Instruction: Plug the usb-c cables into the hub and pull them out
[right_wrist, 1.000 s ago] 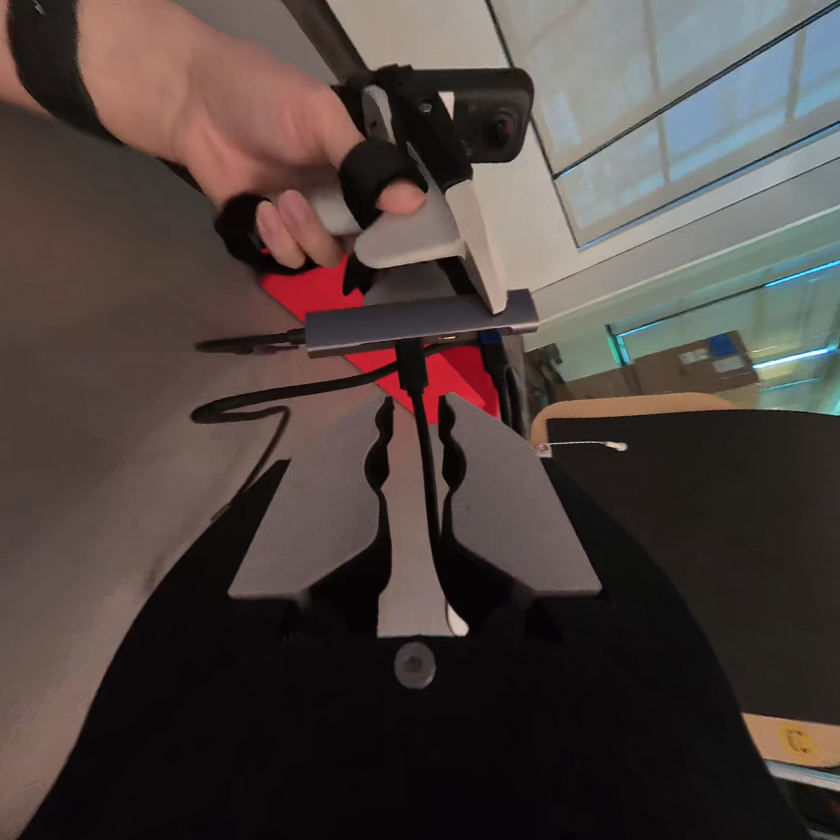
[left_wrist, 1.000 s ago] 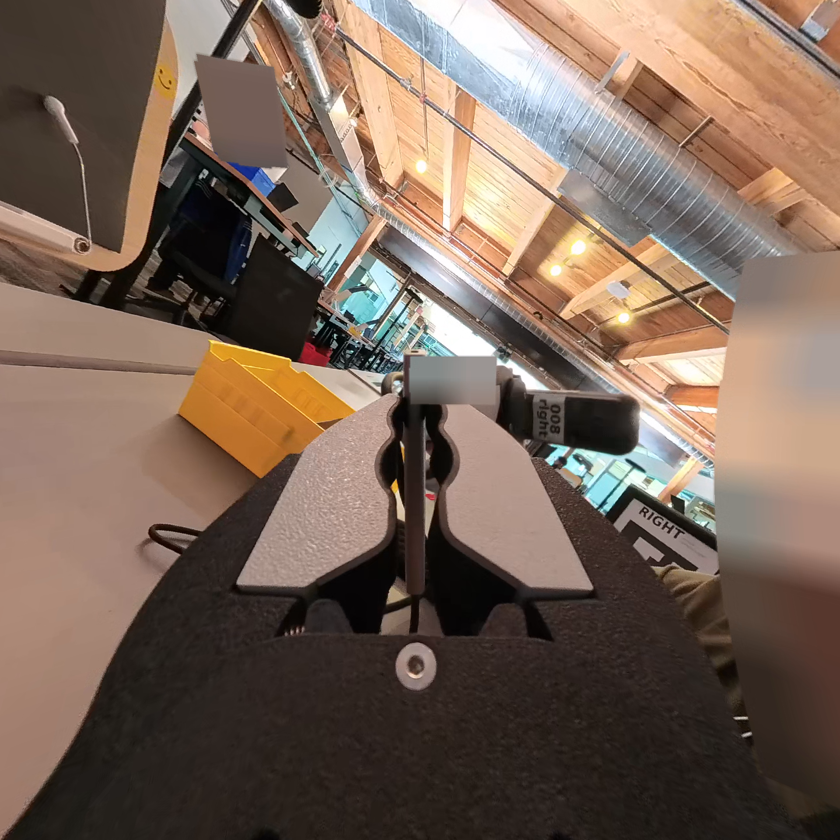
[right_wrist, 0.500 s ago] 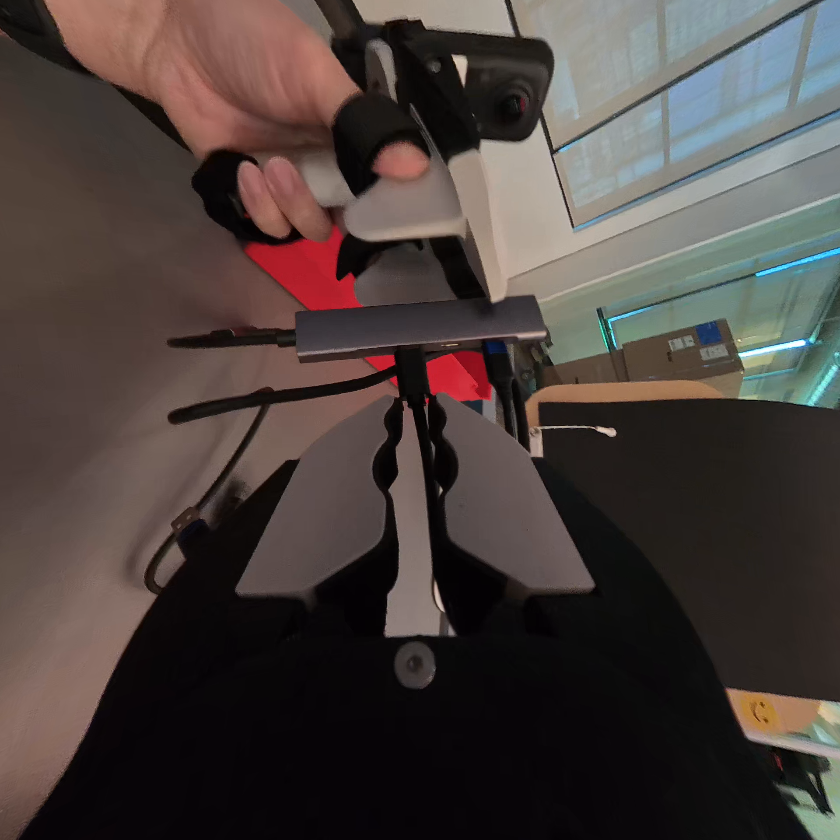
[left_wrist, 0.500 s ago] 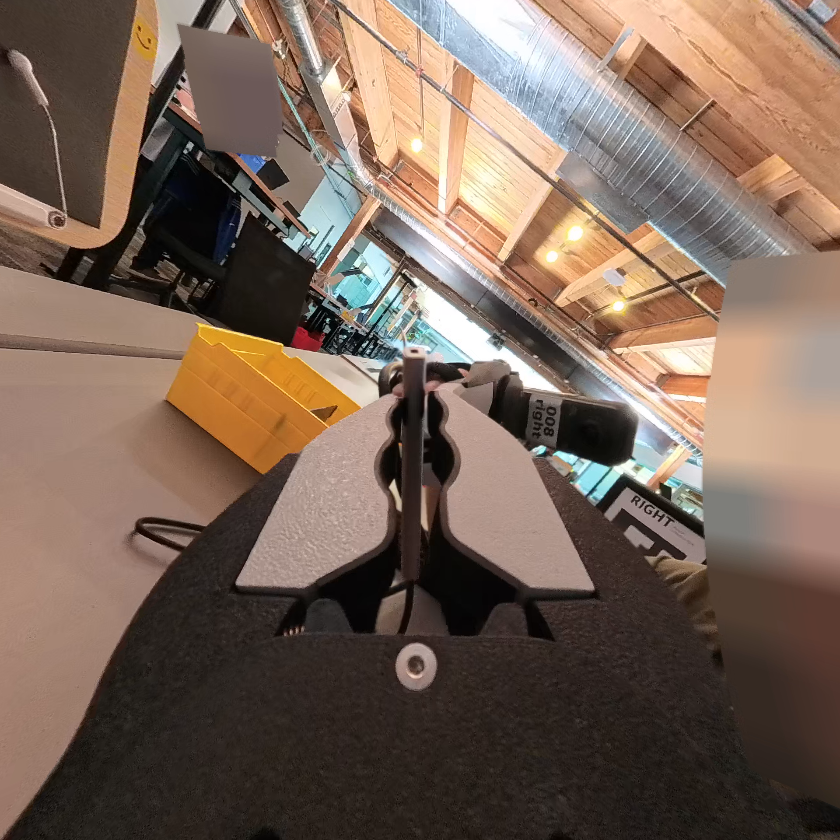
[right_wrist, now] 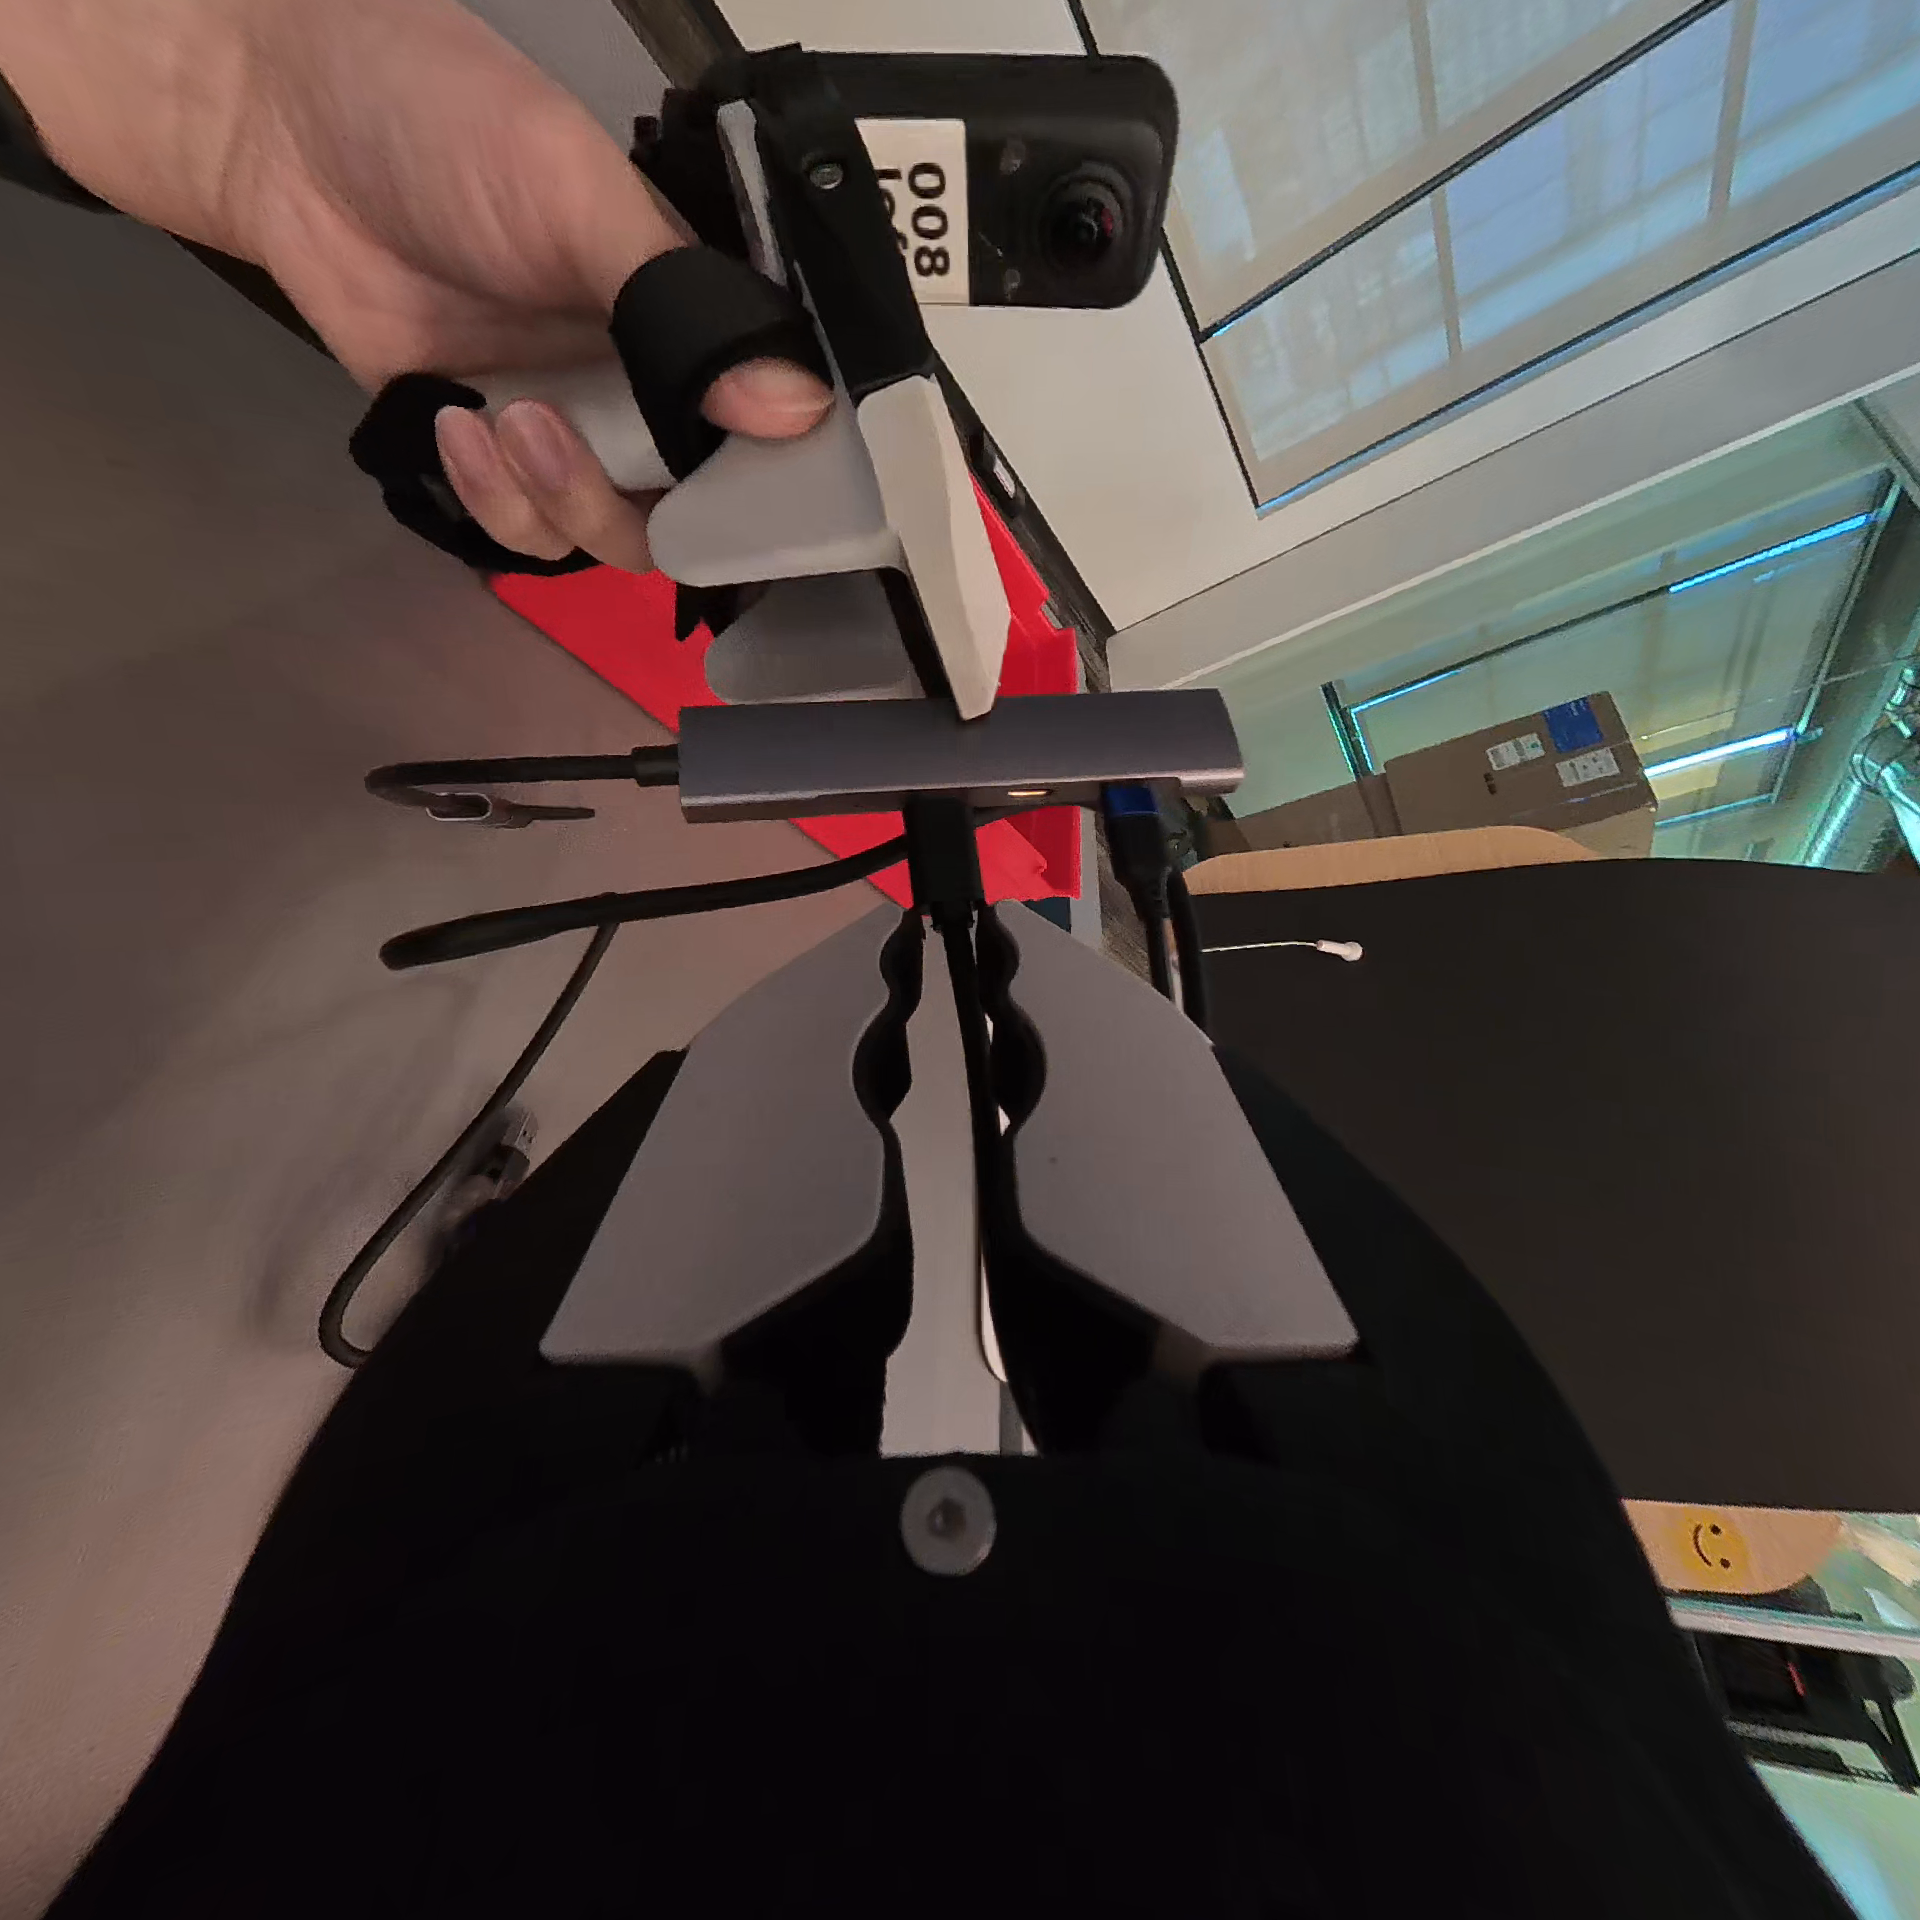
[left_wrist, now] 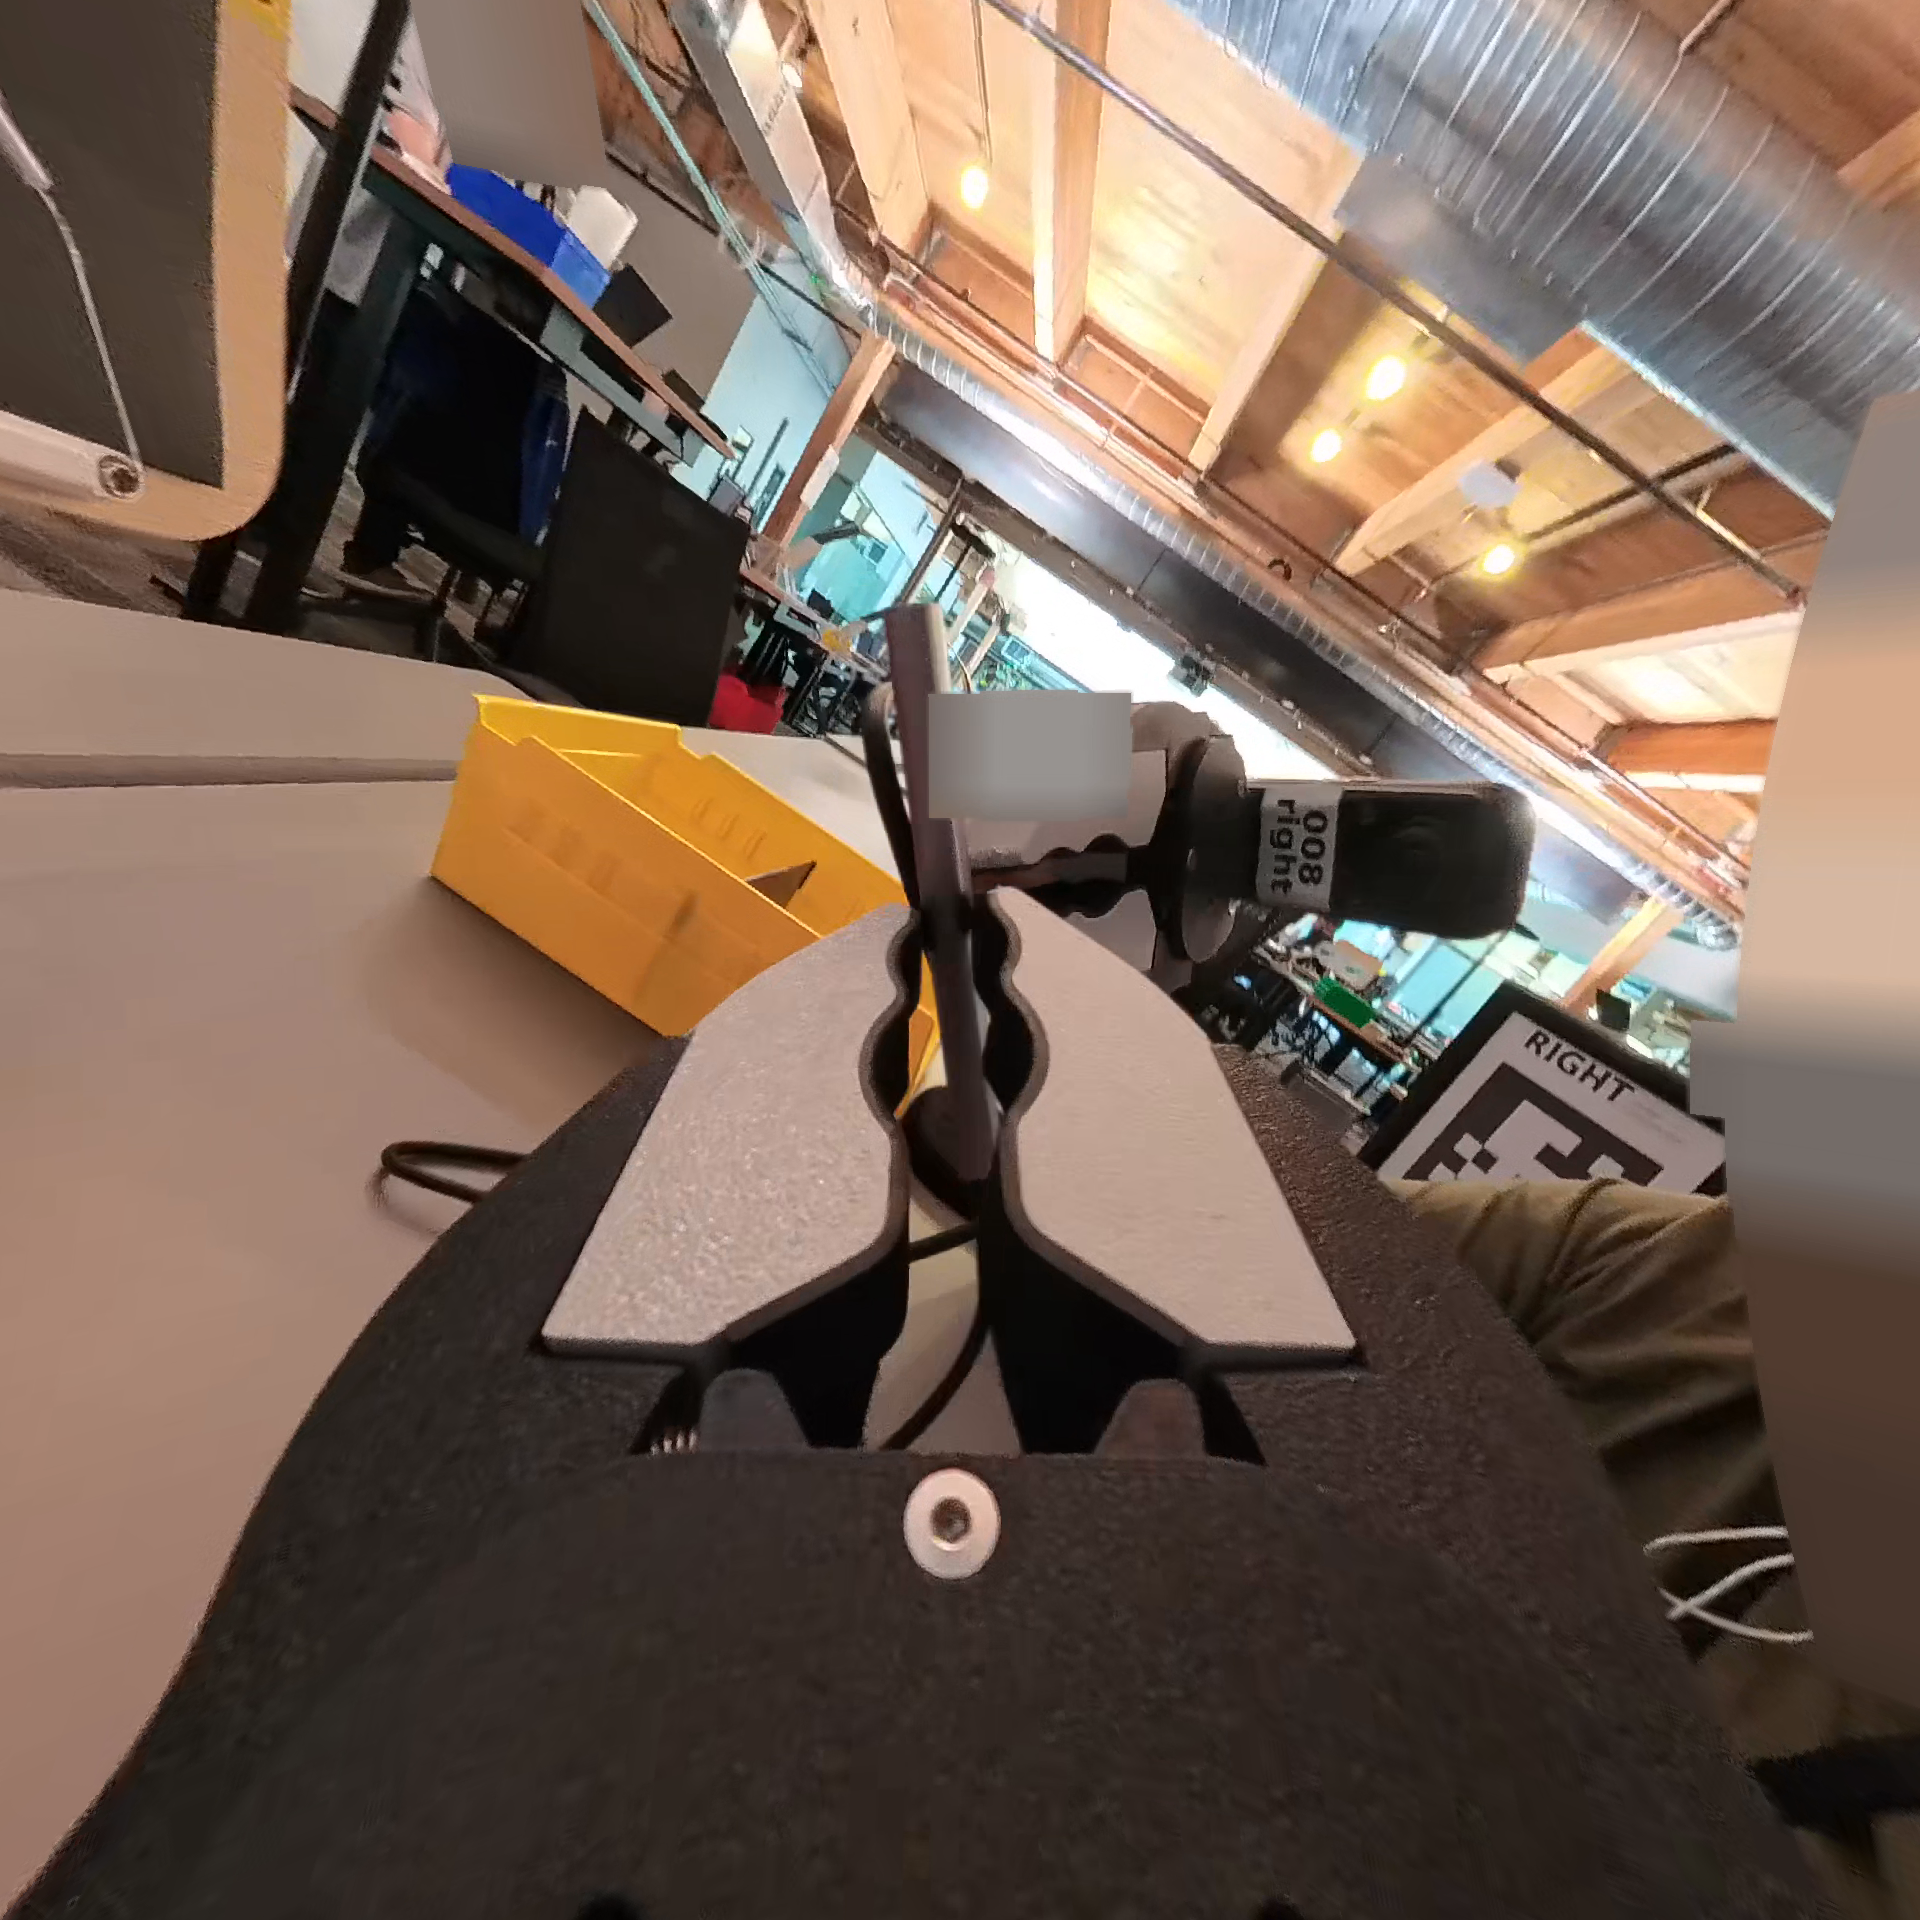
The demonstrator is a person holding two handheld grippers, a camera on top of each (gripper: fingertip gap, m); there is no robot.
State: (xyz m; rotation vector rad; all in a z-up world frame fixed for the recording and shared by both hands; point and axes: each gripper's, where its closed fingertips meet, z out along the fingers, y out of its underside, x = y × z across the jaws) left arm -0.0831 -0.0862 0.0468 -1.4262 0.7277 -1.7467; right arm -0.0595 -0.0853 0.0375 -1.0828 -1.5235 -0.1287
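Right wrist view: both claws clamped, right claw [right_wrist: 948, 925] hiding cable [right_wrist: 971, 1049], left claw [left_wrist: 948, 920] gripping hub [left_wrist: 940, 883].

Open-plan workshop or lab in converted industrial building. Evidence: exposed timber ceiling beams [left_wrist: 1070, 208], corrugated metal duct [left_wrist: 1621, 177], rows of workbenches [left_wrist: 540, 281] receding to rear, yellow parts bin [left_wrist: 644, 862] and red bin [right_wrist: 997, 665] on grey worktable [left_wrist: 208, 987], cardboard boxes [right_wrist: 1507, 769], large glazed partitions [right_wrist: 1558, 208].

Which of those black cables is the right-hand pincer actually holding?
The one running between the right gripper fingers, its plug seated in the hub's long side. The hub's own tail cable leaves its end, ungripped.
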